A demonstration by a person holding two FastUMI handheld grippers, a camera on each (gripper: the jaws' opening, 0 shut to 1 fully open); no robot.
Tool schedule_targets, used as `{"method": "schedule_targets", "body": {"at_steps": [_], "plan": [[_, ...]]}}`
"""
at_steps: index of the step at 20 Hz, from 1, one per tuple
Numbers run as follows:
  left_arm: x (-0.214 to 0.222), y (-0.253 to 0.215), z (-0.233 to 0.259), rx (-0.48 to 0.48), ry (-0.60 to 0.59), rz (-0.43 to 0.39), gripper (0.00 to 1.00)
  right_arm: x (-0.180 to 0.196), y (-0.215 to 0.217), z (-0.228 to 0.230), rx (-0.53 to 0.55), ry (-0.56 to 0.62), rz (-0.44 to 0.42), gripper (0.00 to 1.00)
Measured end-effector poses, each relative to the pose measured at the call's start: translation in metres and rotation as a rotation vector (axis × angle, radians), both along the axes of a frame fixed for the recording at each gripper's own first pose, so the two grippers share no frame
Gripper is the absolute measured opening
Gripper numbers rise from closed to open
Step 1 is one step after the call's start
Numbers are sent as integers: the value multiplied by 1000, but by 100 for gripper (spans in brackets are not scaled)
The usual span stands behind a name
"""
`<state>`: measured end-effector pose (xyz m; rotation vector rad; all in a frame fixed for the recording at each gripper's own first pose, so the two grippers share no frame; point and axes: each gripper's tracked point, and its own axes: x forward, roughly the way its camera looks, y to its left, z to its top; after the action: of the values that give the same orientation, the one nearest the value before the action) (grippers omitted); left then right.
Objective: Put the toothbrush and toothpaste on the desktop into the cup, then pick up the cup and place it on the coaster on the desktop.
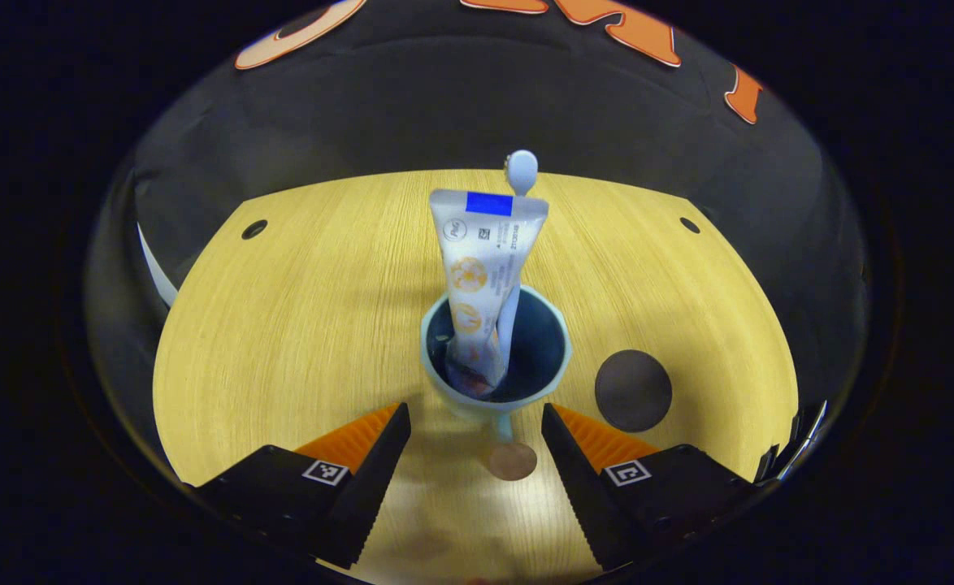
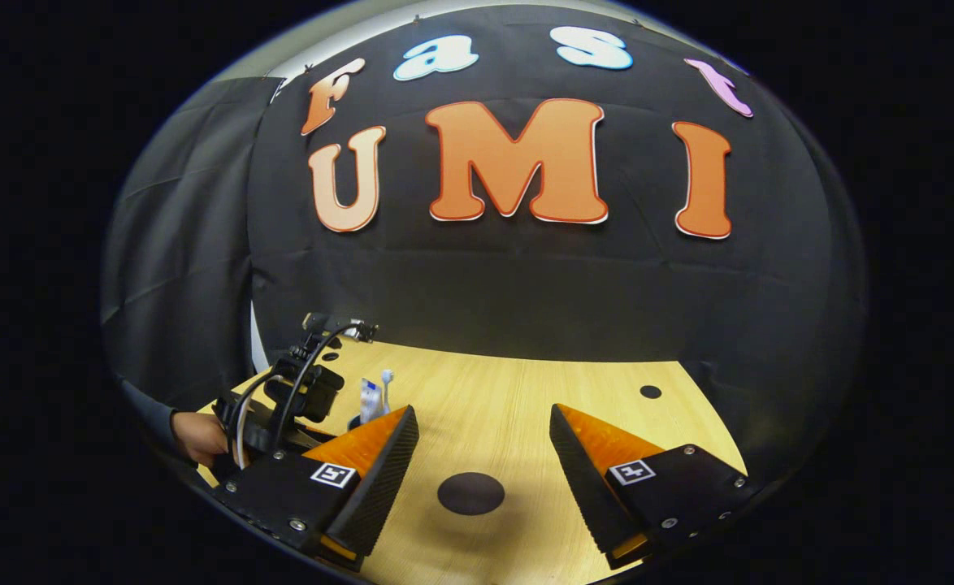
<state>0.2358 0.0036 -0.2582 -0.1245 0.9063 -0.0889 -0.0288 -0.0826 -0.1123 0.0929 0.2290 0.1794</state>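
Observation:
A pale blue cup (image 1: 453, 398) with a dark inside stands on the wooden desktop (image 1: 298, 309) in the left gripper view. A white toothpaste tube (image 1: 481, 268) stands in it, and a toothbrush (image 1: 521, 171) pokes up behind the tube. The cup's handle ends in a round brown knob (image 1: 513, 461) pointing at me. My left gripper (image 1: 474, 410) is open, its tips on either side of the cup's near wall, not touching. A dark round coaster (image 1: 633, 390) lies just right of the cup. In the right gripper view my right gripper (image 2: 483, 414) is open and holds nothing, above the coaster (image 2: 470, 493).
The right gripper view has the left gripper (image 2: 282, 398) and the hand (image 2: 197, 435) holding it at the far left, with the toothpaste (image 2: 370, 400) and toothbrush (image 2: 387, 378) beside it. Small dark holes (image 1: 254, 229) (image 1: 690, 225) mark the desktop's far corners. Black cloth walls the back.

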Motion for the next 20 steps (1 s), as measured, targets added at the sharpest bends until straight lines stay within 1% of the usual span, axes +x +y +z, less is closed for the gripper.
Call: {"method": "schedule_targets", "body": {"at_steps": [5,7,8,9,10,11,12,13,15,16,20], "plan": [[13,-12,-15,25,47,-10,98,0,-11,1,9,6,-28,97],[13,-15,-18,35,65,-16,86,-2,-15,-2,14,12,-33,98],[12,-12,-21,54,78,-15,77,-3,-17,-2,17,15,-36,98],[12,-12,-20,55,81,-17,75,-4,-18,-3,20,20,-39,98],[9,-12,-22,62,98,-18,68,-4,-20,-5,22,23,-43,98],[4,-10,-25,74,127,-8,65,-6,-21,-6,26,26,-45,98],[0,-9,-24,74,134,12,56,-6,-22,-6,29,30,-49,98],[4,-11,-29,77,129,13,46,-6,-23,-6,34,32,-52,98],[3,-13,-26,81,142,14,28,-9,-26,-8,40,33,-59,98],[1,-12,-27,84,149,10,26,-9,-26,-7,39,35,-63,98],[0,-13,-24,64,145,19,25,-13,-31,-6,39,34,-77,98]]}}
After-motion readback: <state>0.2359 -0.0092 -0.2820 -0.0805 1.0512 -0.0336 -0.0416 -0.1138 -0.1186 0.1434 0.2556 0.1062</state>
